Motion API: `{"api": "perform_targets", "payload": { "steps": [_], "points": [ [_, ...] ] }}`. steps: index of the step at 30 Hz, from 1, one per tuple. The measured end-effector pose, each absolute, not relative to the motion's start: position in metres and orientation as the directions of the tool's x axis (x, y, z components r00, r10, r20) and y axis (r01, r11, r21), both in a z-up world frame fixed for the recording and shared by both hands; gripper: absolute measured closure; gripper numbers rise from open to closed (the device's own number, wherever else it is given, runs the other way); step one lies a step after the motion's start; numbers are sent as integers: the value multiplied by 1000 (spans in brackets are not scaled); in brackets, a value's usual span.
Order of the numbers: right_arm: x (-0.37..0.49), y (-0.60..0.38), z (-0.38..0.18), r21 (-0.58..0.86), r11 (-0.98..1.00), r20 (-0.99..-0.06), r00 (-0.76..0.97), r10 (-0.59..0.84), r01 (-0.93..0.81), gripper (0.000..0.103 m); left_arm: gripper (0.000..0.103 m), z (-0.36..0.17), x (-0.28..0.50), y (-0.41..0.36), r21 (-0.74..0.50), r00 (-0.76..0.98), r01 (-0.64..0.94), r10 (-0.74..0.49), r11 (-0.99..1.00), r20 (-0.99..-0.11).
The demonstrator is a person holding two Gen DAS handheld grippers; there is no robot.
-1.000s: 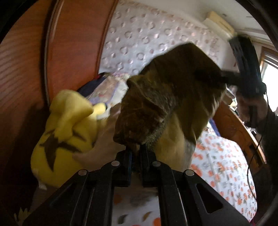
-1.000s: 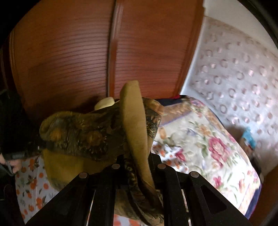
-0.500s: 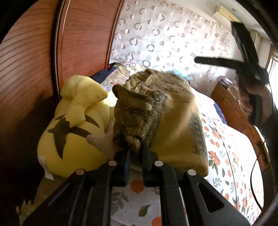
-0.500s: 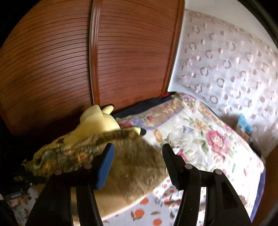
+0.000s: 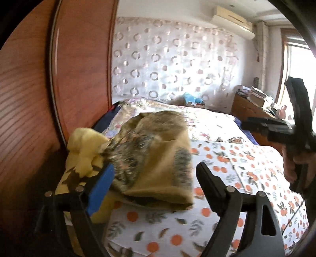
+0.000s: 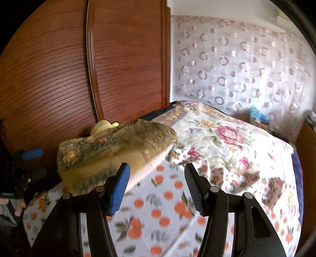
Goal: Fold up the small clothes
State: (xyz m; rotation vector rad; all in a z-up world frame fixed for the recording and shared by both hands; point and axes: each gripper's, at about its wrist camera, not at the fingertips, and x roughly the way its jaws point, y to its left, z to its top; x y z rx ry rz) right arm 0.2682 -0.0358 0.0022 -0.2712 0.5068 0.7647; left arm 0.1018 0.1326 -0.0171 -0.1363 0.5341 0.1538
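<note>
Left wrist view: the left gripper (image 5: 154, 185) is spread, empty; the folded garment (image 5: 156, 164) lies on the bed (image 5: 246, 168) against a yellow plush (image 5: 85, 150).

Right wrist view: the right gripper (image 6: 157, 185) is spread, empty; here the plush (image 6: 102, 126) barely peeks over the garment (image 6: 110, 150).

A reddish wooden wardrobe (image 6: 69, 69) is standing at the head of the bed (image 5: 227, 164). Daylight is coming through the window (image 5: 302, 65) and a circle-patterned curtain (image 5: 173, 65), and an air conditioner (image 5: 233, 16) is hanging above.
</note>
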Motion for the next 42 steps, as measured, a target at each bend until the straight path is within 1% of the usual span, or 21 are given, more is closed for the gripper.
{"api": "perform_targets", "payload": {
  "steps": [3, 7, 13, 20, 26, 30, 34, 39, 42],
  "points": [
    [238, -60, -1, -48, 729, -513, 643, 569, -683, 43, 18, -10, 101, 109, -84, 864, -133, 74, 988, -498],
    [205, -84, -7, -30, 772, -490, 682, 543, -635, 32, 18, -6, 100, 80, -77, 877, -78, 32, 994, -480],
    [151, -126, -7, 5, 838, -453, 745, 489, -546, 24, 18, 2, 99, 39, -60, 887, -5, -23, 998, -461],
    [94, -146, 11, -1, 897, -390, 827, 406, -441, 23, 18, 27, 91, -2, -47, 904, 54, -69, 997, -422],
    [42, -167, 27, 19, 923, -314, 874, 371, -385, 23, 18, 51, 72, -21, -15, 922, 55, -56, 998, -383],
    [17, -166, 30, 27, 934, -283, 894, 348, -356, 23, 18, 56, 64, -25, -16, 922, 46, -49, 999, -384],
    [4, -165, 29, 42, 943, -272, 904, 330, -331, 23, 18, 55, 60, -27, -26, 922, 45, -51, 999, -385],
    [9, -164, 15, 55, 944, -279, 903, 328, -325, 23, 18, 51, 59, -29, -23, 921, 33, -39, 999, -388],
    [6, -162, 16, 55, 944, -278, 903, 327, -325, 23, 18, 51, 59, -29, -22, 921, 31, -37, 999, -387]
  ]
}}
